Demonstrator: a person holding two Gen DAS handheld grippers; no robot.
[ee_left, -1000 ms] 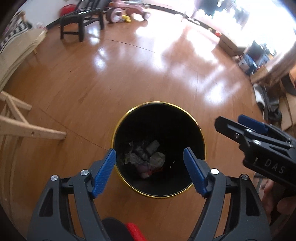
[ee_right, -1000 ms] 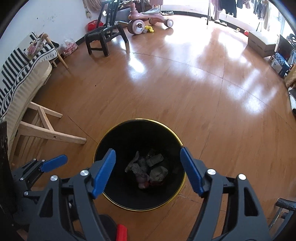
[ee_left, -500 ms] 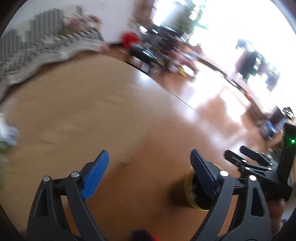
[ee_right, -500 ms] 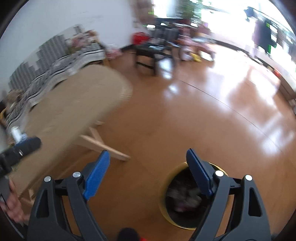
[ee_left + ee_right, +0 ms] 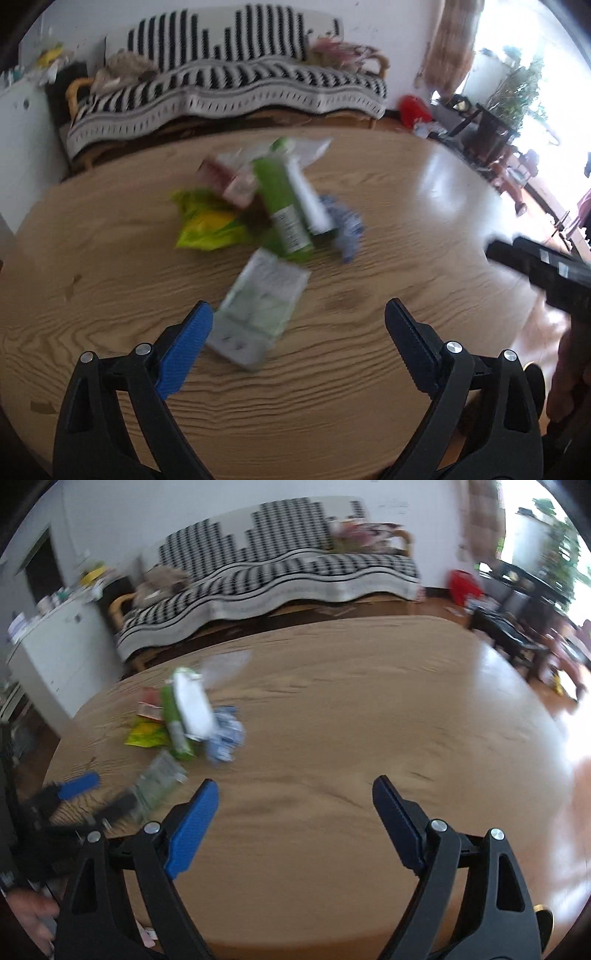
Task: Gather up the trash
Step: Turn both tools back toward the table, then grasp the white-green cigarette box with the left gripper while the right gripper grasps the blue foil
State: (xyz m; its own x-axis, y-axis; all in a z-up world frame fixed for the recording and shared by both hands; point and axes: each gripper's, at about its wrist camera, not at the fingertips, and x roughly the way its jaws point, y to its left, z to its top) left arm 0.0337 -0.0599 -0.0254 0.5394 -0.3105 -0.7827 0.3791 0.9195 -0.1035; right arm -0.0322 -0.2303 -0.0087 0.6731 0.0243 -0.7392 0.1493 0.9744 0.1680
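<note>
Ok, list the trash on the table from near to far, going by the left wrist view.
Pale flat packet nearest the left gripper, whose jaws are opening with nothing between them → green box → clear wrapper at the far end. The yellow-green bag and the blue-and-white wrapper flank the box, so I leave them out.

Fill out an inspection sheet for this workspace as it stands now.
Surface: wooden table, bare on its near part.
Job's things: green carton, yellow wrapper, pale packet, blue-white wrapper, piled together.
Clutter: nothing seen beyond the pile.
Grippers: left gripper empty, jaws opening; right gripper open, empty.
Cables: nothing seen.
Surroundings: striped sofa, white cabinet, dark chair.
</note>
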